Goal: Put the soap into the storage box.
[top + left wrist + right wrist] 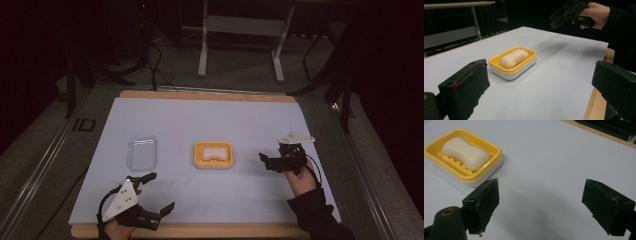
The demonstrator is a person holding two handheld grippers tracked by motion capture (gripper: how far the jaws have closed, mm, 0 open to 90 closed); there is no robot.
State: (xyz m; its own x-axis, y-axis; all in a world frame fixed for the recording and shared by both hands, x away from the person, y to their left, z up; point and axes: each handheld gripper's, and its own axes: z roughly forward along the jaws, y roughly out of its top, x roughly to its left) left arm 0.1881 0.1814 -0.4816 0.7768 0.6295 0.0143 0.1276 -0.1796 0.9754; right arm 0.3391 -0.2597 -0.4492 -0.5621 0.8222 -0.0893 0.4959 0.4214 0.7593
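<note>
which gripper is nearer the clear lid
Left. The left gripper sits just below the clear lid; the right gripper is across the table, beyond the soap dish.

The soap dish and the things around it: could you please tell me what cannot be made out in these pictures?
- Soap: the embossed lettering is too blurred to read in the right gripper view.
- Soap dish: its far wall is hidden behind the soap in the left gripper view.
- Clear lid: too small and faint in the high view.

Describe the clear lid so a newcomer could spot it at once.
Start at the pale sheet covering the table. Left of the yellow soap dish at its middle lies a clear lid. It alone is see-through and empty, while the dish holds a bar of soap.
</note>
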